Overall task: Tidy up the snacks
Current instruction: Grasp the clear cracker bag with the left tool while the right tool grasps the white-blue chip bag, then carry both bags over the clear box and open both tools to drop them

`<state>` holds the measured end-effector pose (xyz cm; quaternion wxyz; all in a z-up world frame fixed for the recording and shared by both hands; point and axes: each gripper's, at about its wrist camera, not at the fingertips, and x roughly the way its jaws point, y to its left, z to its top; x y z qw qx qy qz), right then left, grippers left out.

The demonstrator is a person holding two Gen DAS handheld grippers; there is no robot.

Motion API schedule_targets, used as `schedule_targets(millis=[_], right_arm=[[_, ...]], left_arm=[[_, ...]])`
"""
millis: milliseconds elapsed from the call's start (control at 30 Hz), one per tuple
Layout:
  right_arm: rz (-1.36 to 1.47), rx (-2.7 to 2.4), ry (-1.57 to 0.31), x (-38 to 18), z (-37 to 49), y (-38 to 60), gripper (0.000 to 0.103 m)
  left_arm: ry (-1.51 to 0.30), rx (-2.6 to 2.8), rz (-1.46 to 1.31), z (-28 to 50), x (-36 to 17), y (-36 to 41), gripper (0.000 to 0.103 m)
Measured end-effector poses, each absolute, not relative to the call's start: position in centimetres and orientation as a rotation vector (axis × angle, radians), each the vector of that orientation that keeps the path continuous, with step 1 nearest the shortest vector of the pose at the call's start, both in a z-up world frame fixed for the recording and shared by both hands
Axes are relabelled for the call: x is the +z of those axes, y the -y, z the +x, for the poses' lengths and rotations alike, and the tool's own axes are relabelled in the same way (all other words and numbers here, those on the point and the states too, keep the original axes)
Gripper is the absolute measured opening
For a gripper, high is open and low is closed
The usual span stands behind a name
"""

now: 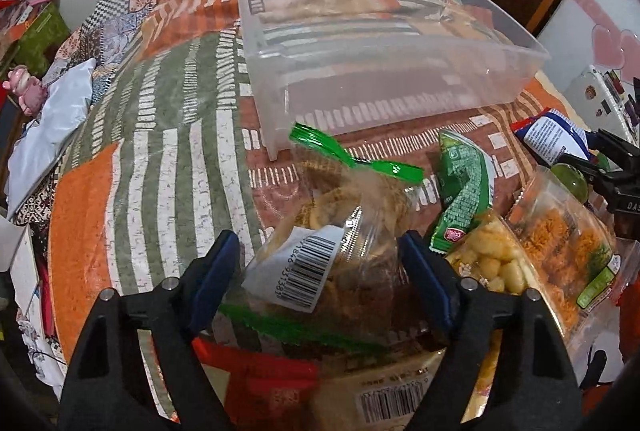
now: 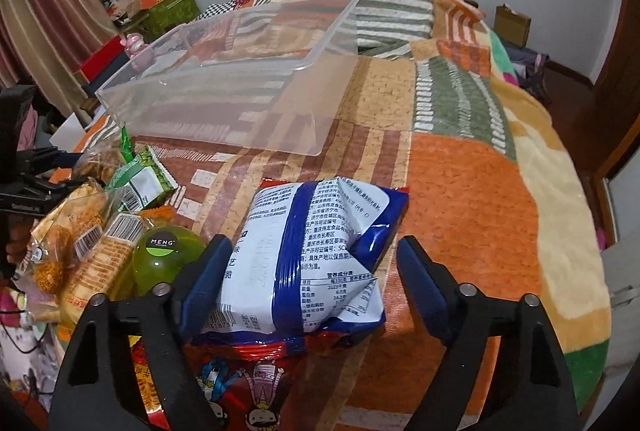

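Left wrist: left gripper (image 1: 320, 263) jaws spread around clear snack bag (image 1: 340, 231), contact unclear. Right gripper (image 2: 310, 271) wide open, blue-white packet (image 2: 308, 255) between jaws, ungripped.

Clear plastic bin (image 2: 224, 87) seen empty, set mid-bed. Snack packets heaped at near edge of bed: clear bag with green seal (image 1: 344, 215), green packet (image 1: 460, 191), blue-white packet (image 2: 312, 255).

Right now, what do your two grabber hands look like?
Both look alike. The left gripper and right gripper each have two chunky black plastic arms shaped like a V, with small silver rivets on top. The fingers wear flat dark blue pads. No cables or sleeves show.
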<state>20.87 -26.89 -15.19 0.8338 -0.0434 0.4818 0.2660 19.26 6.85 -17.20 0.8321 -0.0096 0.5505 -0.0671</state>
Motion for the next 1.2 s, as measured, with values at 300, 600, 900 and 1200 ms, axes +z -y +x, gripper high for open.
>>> schedule_targets(millis=[300, 600, 900, 1200], right_arm=[[-0.084, 0.586, -1.033, -15.4, 20.6, 26.7, 0.063], [-0.101, 0.564, -0.979, -14.4, 19.8, 26.7, 0.057], [-0.06, 0.549, -0.875, -11.0, 19.4, 27.5, 0.056], [-0.036, 0.56, -0.76, -7.1, 20.4, 26.5, 0.056]], left_arm=[[-1.137, -0.168, -0.001, 18.6, -17.1, -6.2, 0.059], [-1.039, -0.137, -0.055, 16.6, -14.8, -7.4, 0.054], [-0.912, -0.096, -0.077, 14.9, -10.8, -8.3, 0.054], [-0.81, -0.08, -0.09, 15.9, -7.2, -8.0, 0.054]])
